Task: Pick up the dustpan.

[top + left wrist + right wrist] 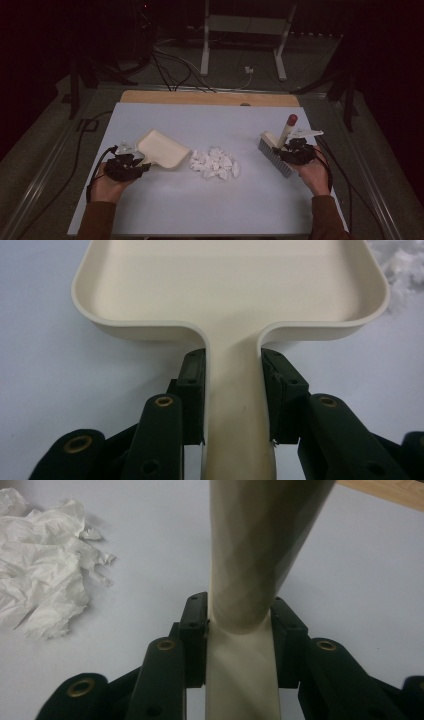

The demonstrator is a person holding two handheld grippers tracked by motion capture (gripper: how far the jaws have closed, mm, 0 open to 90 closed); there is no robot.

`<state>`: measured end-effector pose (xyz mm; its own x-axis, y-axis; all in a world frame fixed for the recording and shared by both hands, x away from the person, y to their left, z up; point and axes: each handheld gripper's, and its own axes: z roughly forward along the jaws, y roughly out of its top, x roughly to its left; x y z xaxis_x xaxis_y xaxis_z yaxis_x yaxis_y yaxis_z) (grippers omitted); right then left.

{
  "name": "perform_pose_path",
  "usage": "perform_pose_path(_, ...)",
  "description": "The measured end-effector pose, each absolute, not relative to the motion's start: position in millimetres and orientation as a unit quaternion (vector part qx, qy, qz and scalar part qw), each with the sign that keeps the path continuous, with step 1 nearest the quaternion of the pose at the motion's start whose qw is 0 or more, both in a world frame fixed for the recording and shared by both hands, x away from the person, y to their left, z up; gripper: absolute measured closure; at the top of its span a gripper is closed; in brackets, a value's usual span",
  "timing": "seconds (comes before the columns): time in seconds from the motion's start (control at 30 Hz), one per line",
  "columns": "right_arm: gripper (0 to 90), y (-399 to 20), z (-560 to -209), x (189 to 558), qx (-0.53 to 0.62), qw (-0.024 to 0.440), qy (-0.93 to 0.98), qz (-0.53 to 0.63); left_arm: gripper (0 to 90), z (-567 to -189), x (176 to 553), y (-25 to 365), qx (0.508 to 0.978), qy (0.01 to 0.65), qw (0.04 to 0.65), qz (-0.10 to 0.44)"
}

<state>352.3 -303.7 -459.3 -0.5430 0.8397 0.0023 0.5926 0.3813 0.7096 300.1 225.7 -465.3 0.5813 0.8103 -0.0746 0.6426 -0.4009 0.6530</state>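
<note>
Pale table mat [165,210], dim room: dustpan and brush either side of crumpled paper.

Left gripper [232,390] clamps the dustpan [162,149] handle, pan just left of the paper pile [215,163]. Right gripper [239,635] clamps the brush [276,150] handle, bristles well right of the pile. Sweep not yet begun, I judge; next, set the pan's lip beside the paper and draw the brush leftward.

Brown sleeves; black hand-held gripper [131,159] ea. side w/ brass rivets, trailing black cables, grey plate.
</note>
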Motion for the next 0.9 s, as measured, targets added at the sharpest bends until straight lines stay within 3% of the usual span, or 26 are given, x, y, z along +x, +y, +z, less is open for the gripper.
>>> perform_pose_path(0.43, 66.4, -306, -460, 352, 0.445, 0.174, 0.807, 0.346, 66.8, -458, 306, 221, 0.869, 0.372, 0.315, 0.082)
perform_pose_path(0.9, 66.6, -306, -461, 352, 0.446, 0.171, 0.806, 0.351, 66.8, -452, 301, 217, 0.893, 0.322, 0.306, 0.067)
